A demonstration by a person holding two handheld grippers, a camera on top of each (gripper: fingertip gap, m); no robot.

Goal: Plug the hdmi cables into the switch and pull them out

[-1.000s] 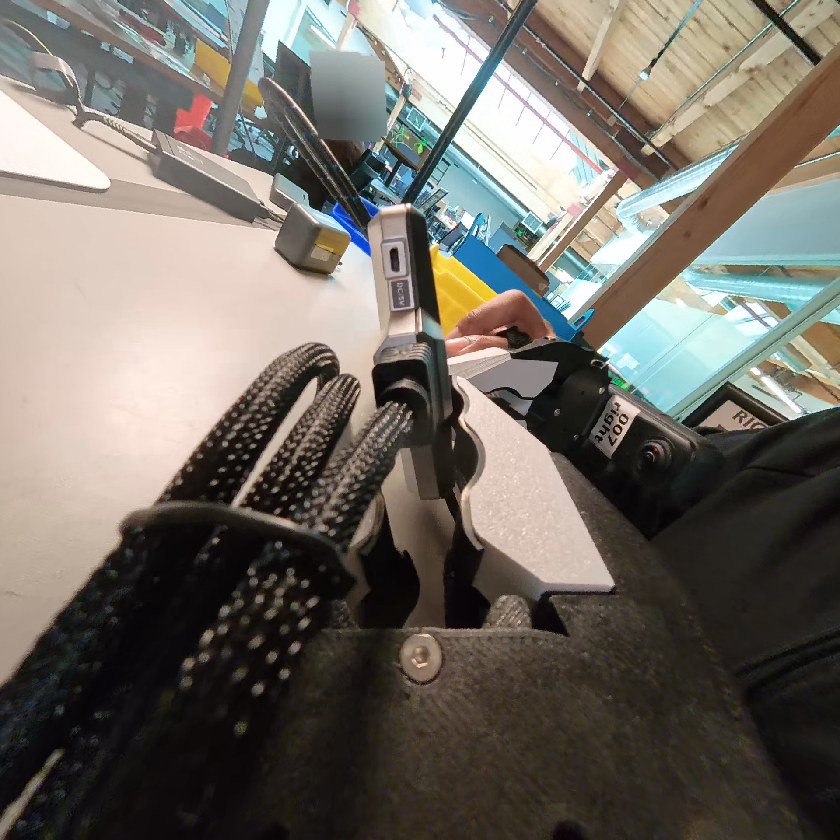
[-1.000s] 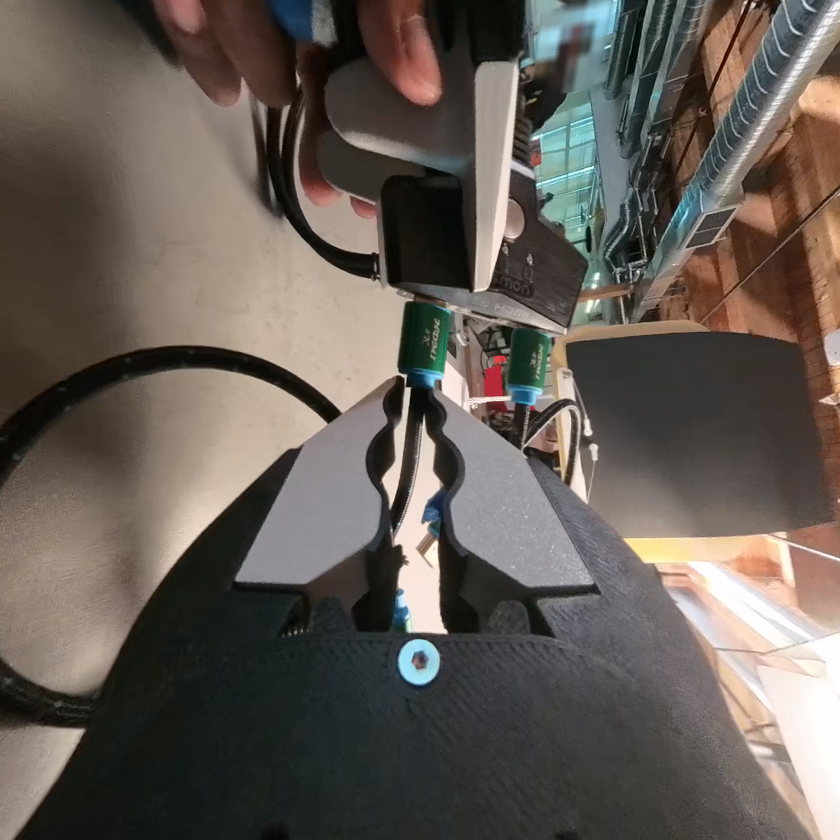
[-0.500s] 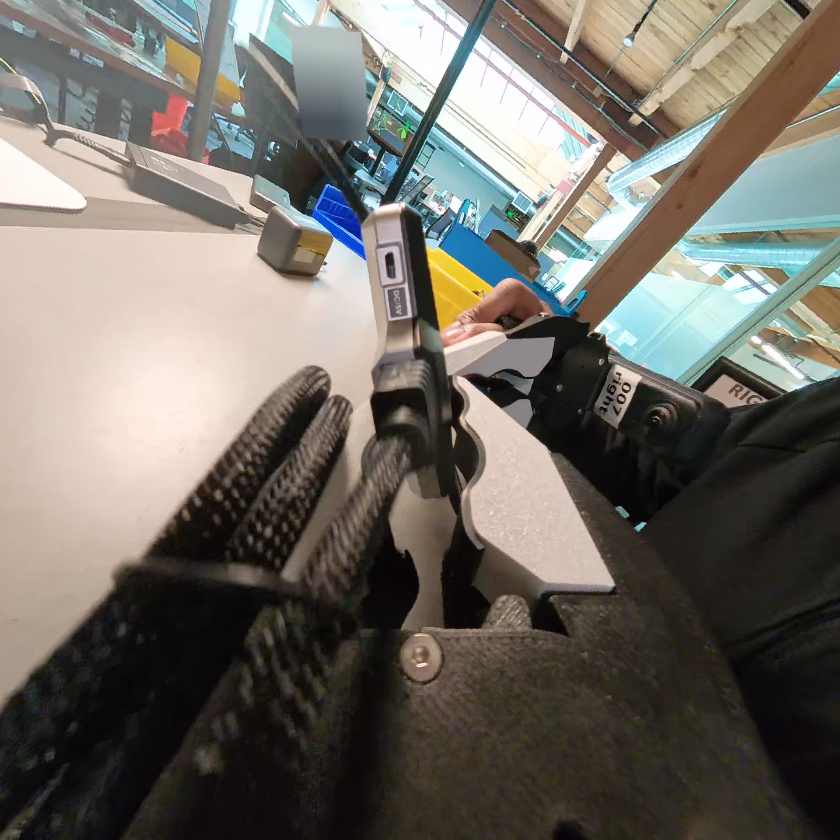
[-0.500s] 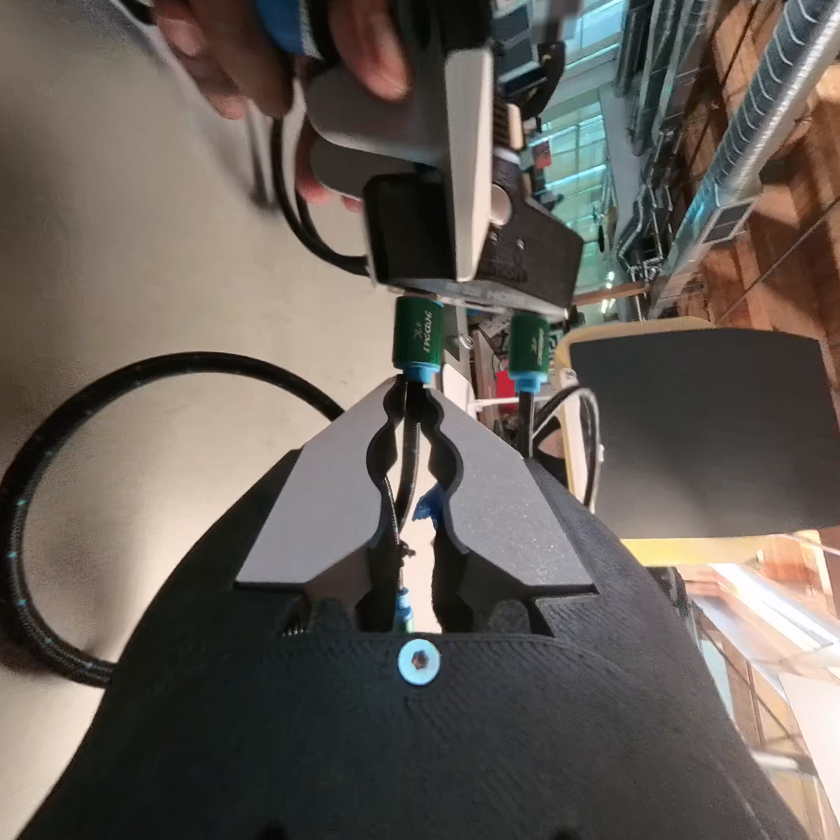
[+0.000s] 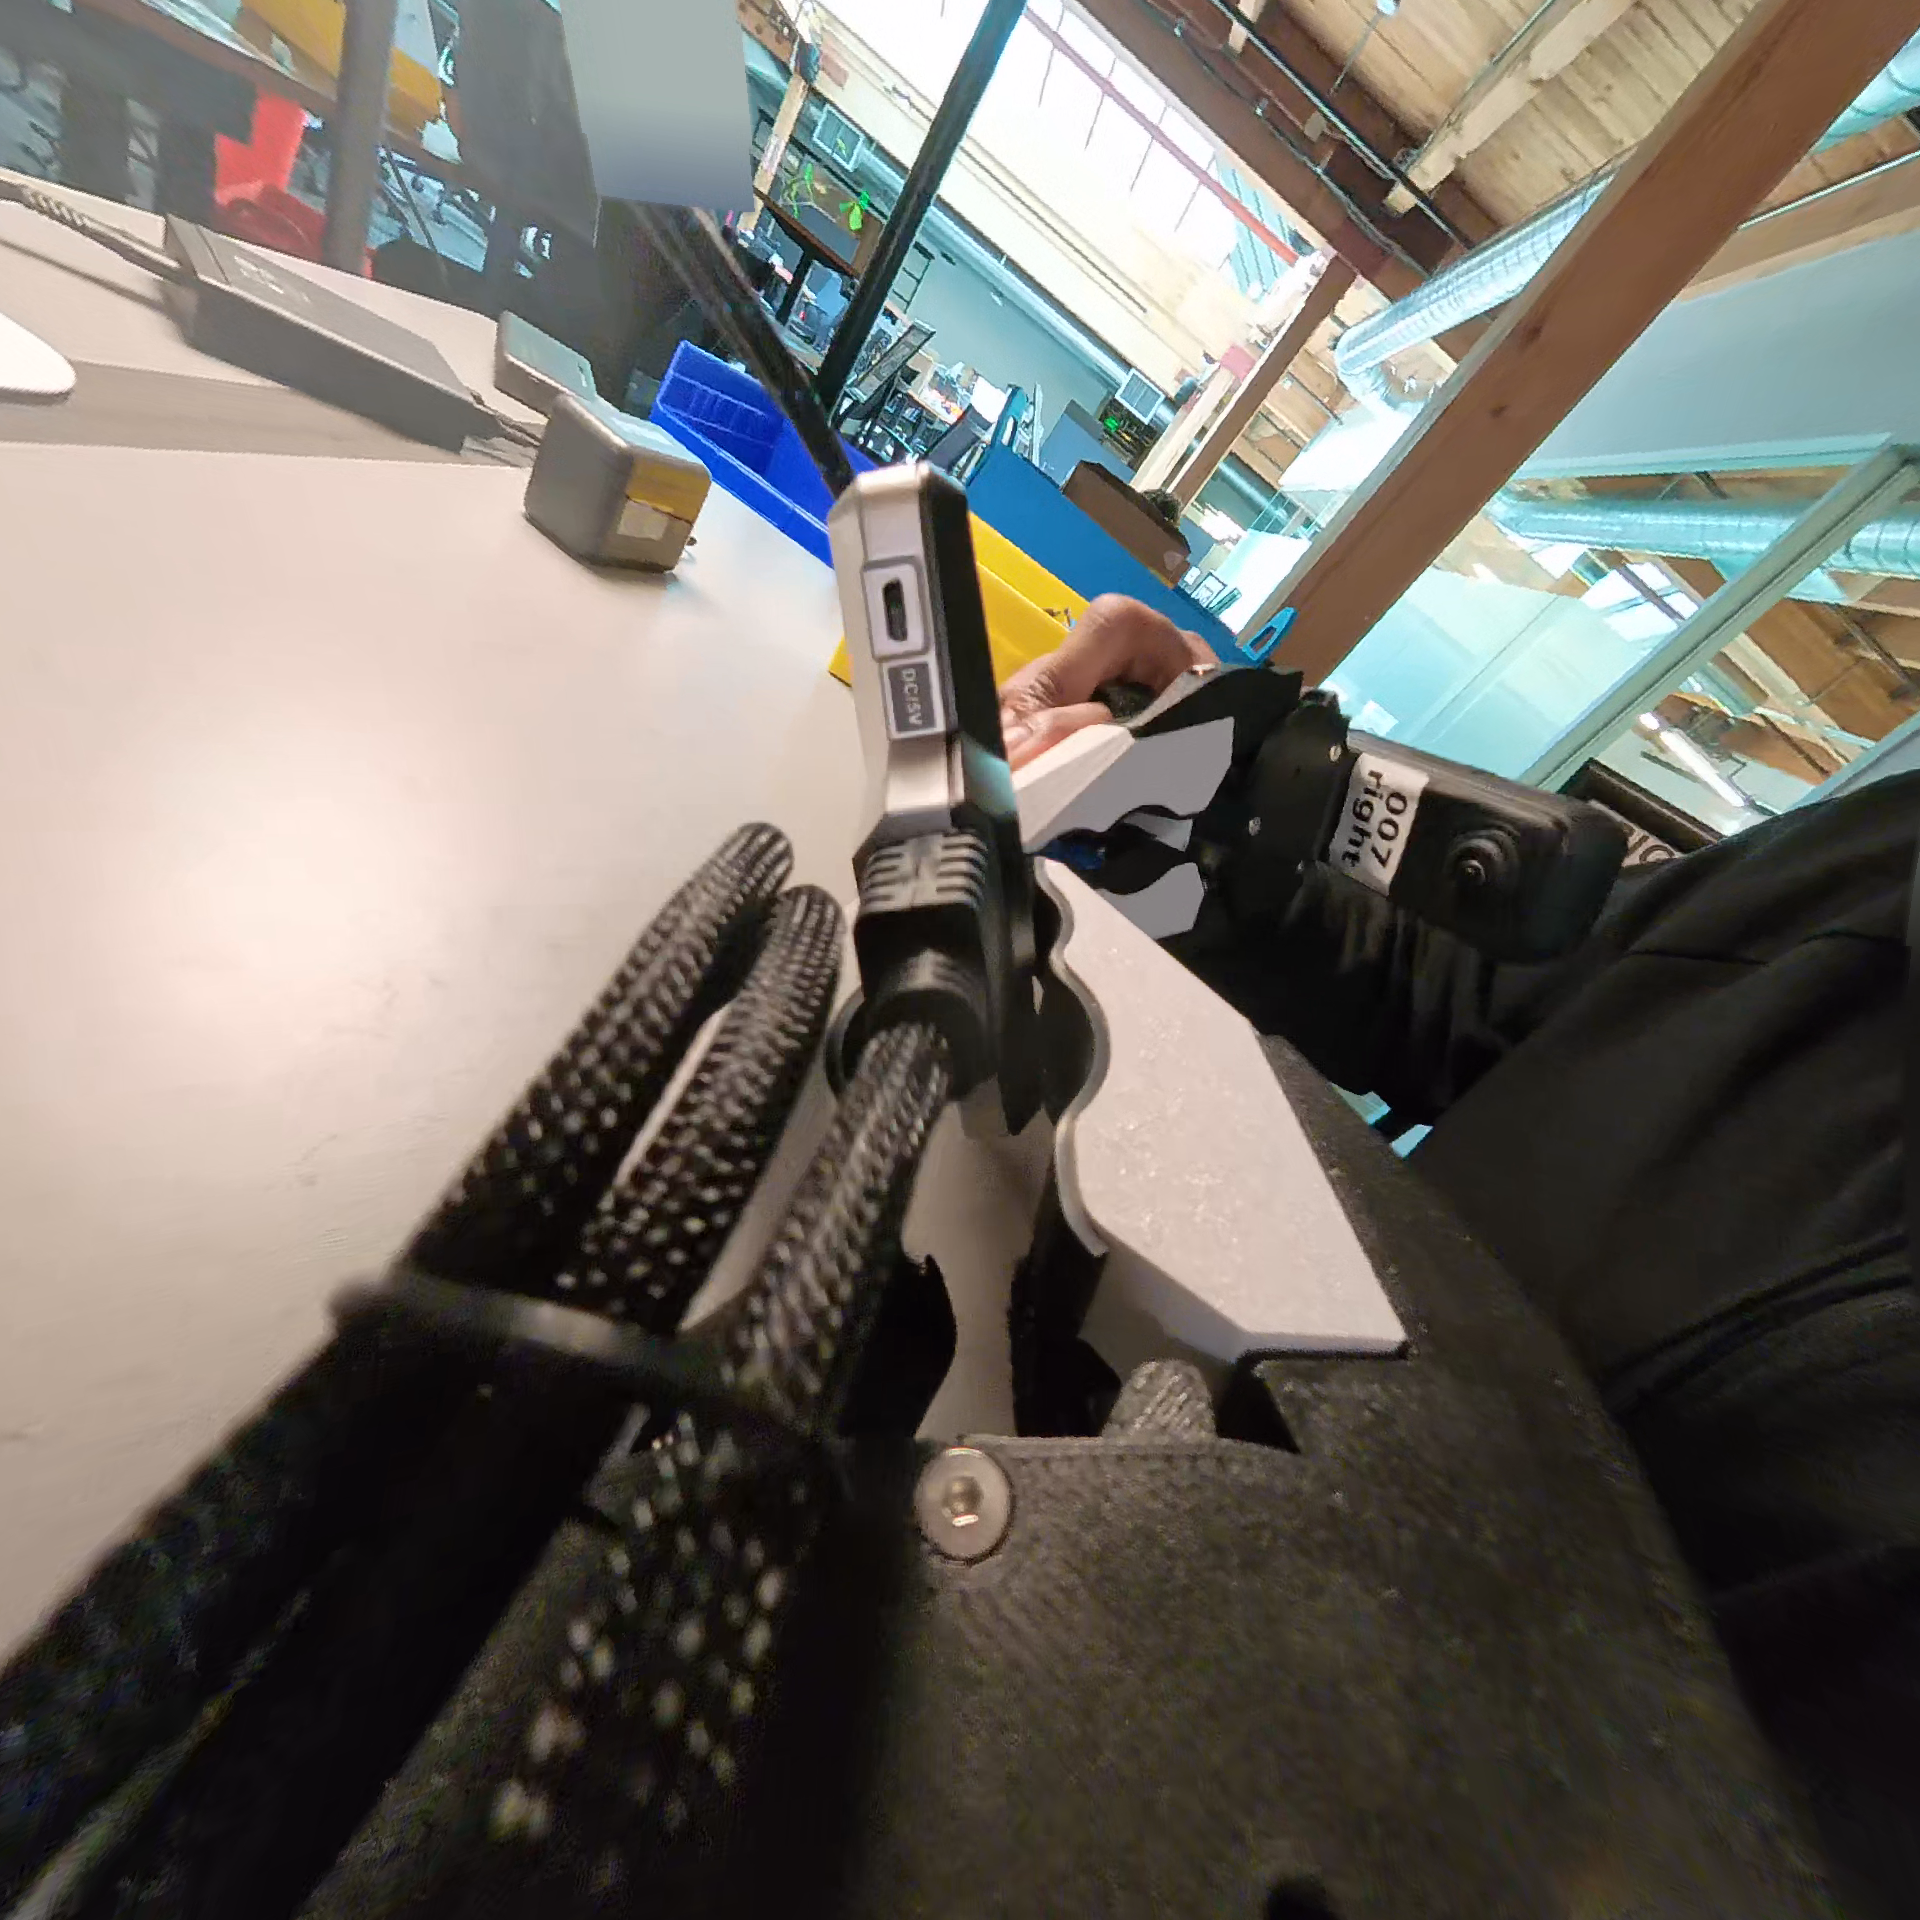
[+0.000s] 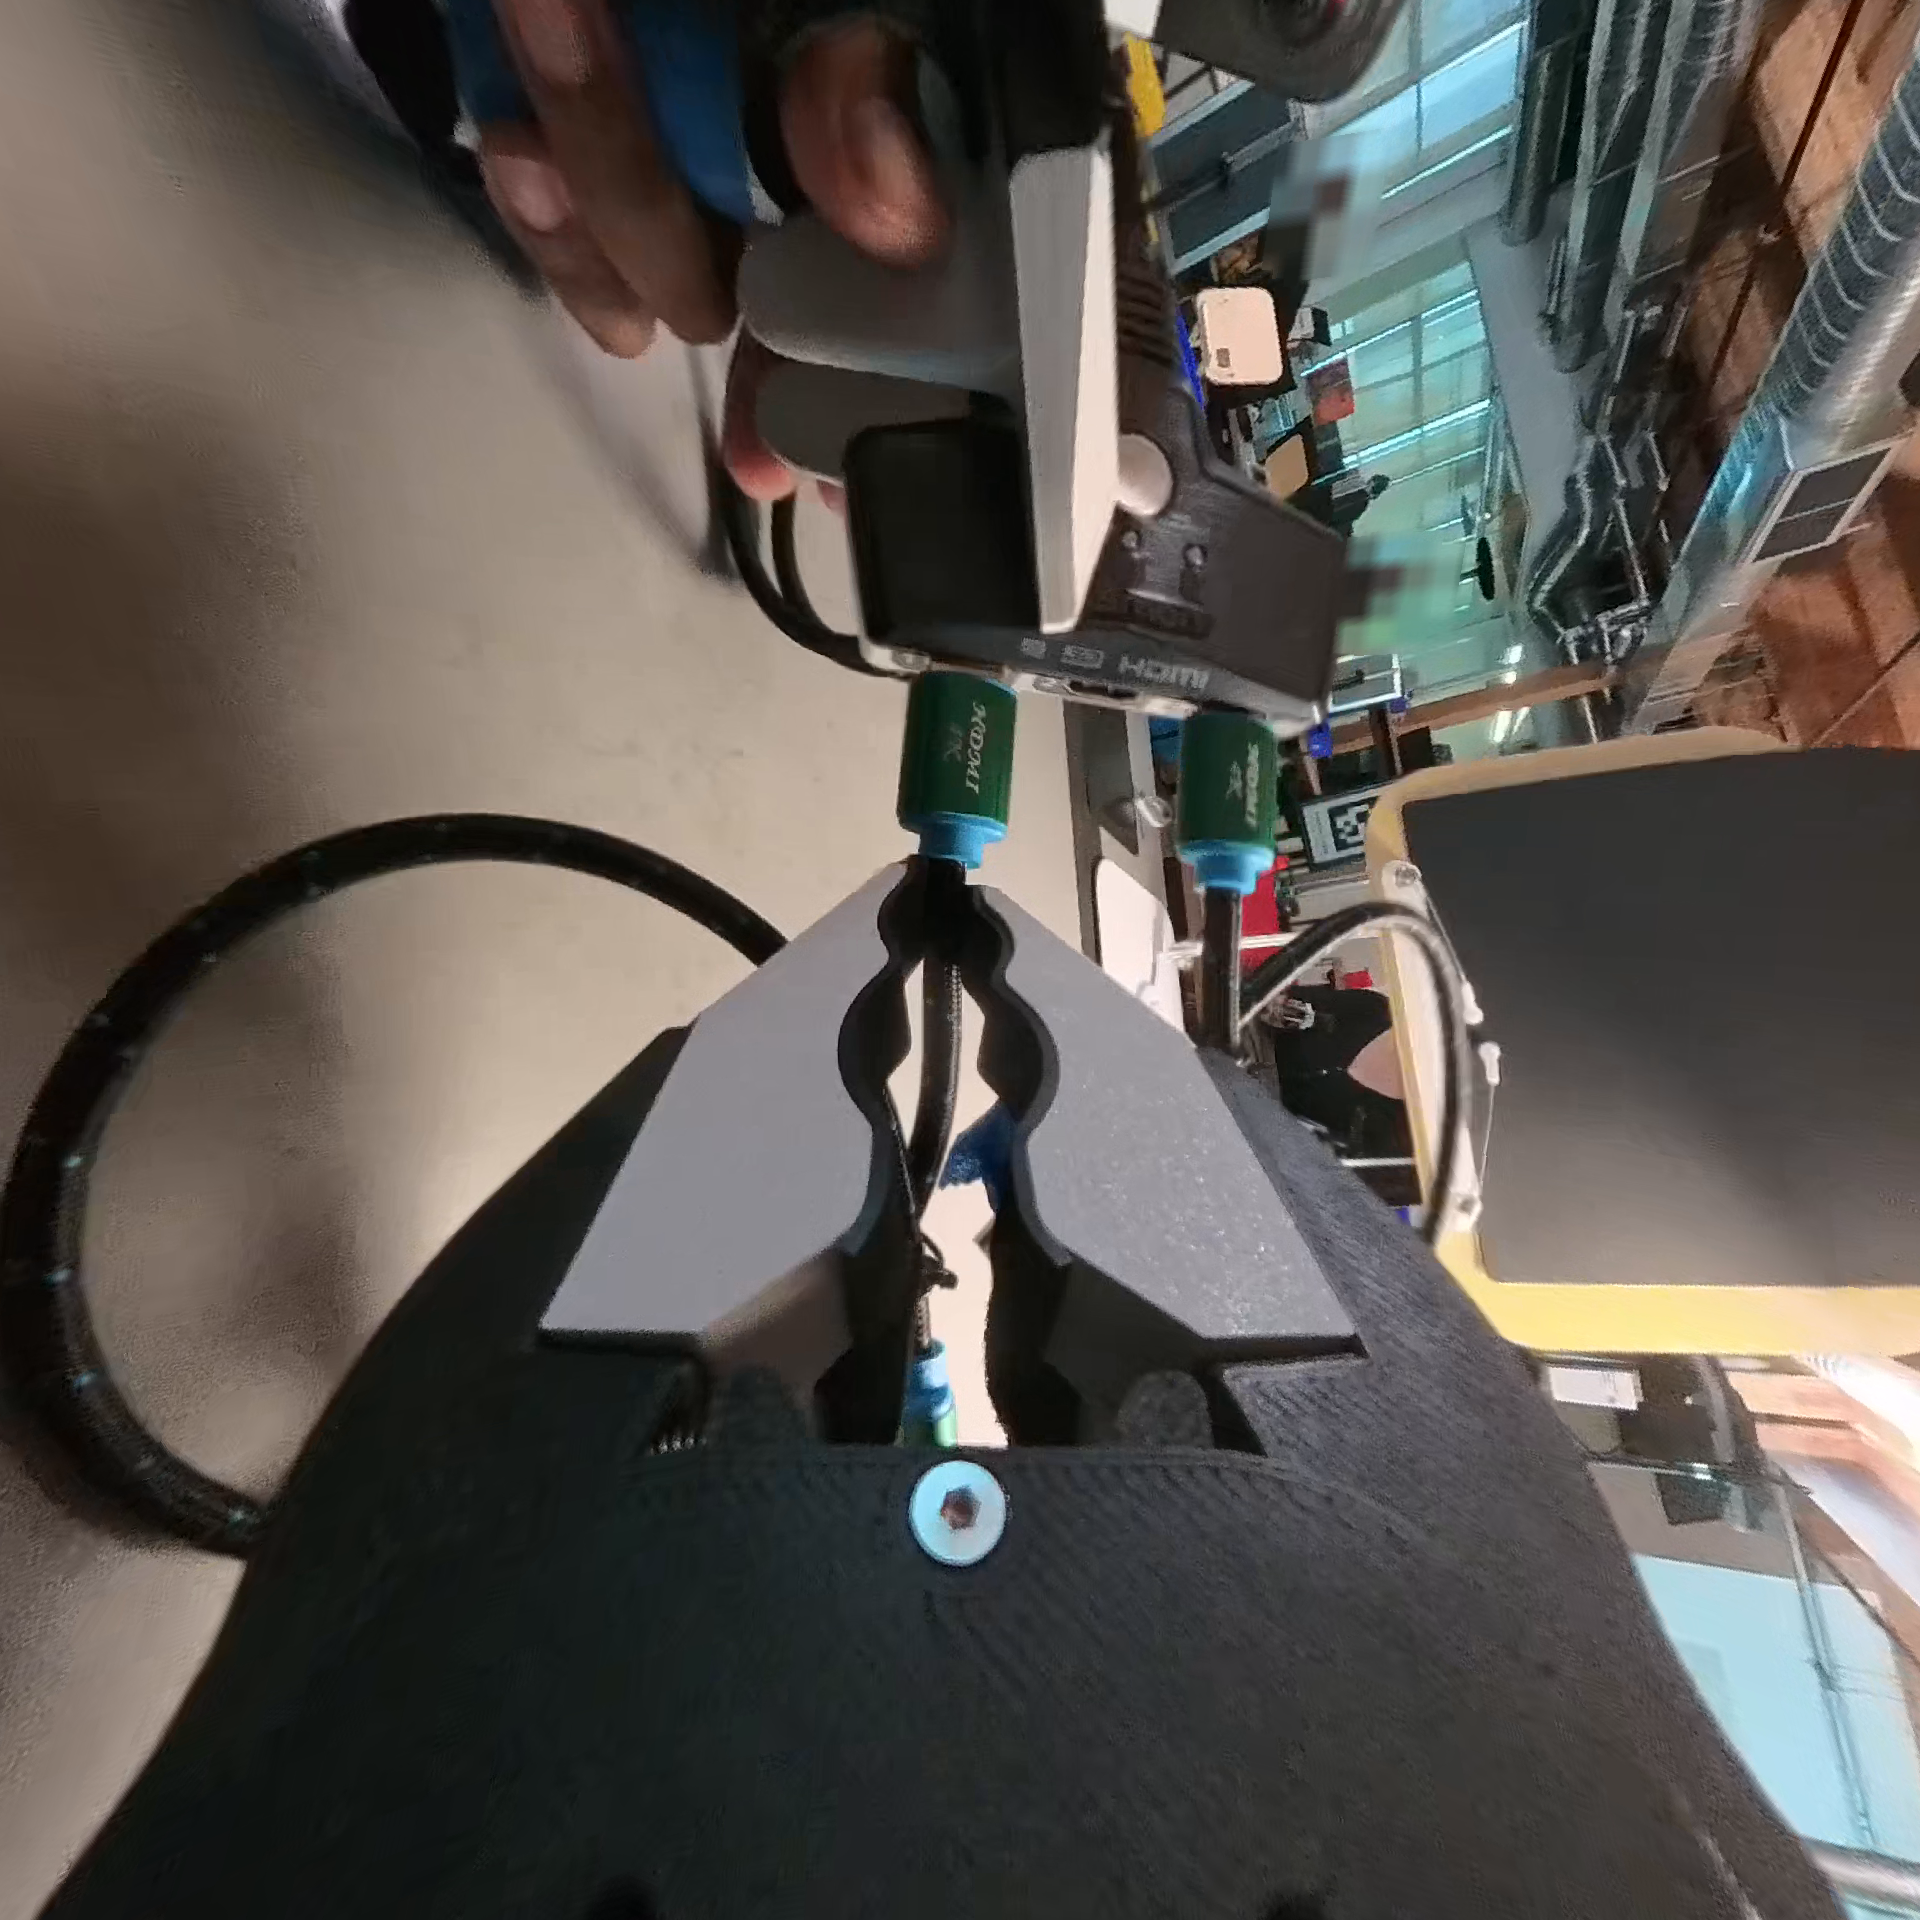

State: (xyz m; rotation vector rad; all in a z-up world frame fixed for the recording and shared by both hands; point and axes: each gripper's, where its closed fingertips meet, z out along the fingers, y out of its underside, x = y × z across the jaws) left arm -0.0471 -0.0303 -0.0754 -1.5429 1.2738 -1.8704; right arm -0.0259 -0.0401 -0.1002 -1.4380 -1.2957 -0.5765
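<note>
since a moment ago the switch (image 6: 1101, 582) has drifted a little to the right in the right wrist view and sits closer to that camera, while the braided loop (image 6: 208, 1039) on the table has slid lower and further left — the grips themselves look unchanged

the left gripper (image 5: 997, 1049) is pinched on the switch (image 5: 914, 665), holding it up off the grey table (image 5: 312, 779) with its narrow end face toward the camera; a black plug (image 5: 920, 894) with a thick braided cable (image 5: 790, 1226) goes into its near side, and more loops of that braid lie bundled just beside the left finger

the right gripper (image 6: 948, 904) is closed around the thin cable just behind a green plug (image 6: 954, 764), which is seated in the switch's port row; a second green plug (image 6: 1226, 795) sits in another port to its right, apart from the fingers

a hand (image 5: 1091, 665) grips the right tool's handle beyond the switch

further back on the table there's a small grey and yellow block (image 5: 613, 499) and a flat black box (image 5: 312, 332), both well clear of the work
</note>
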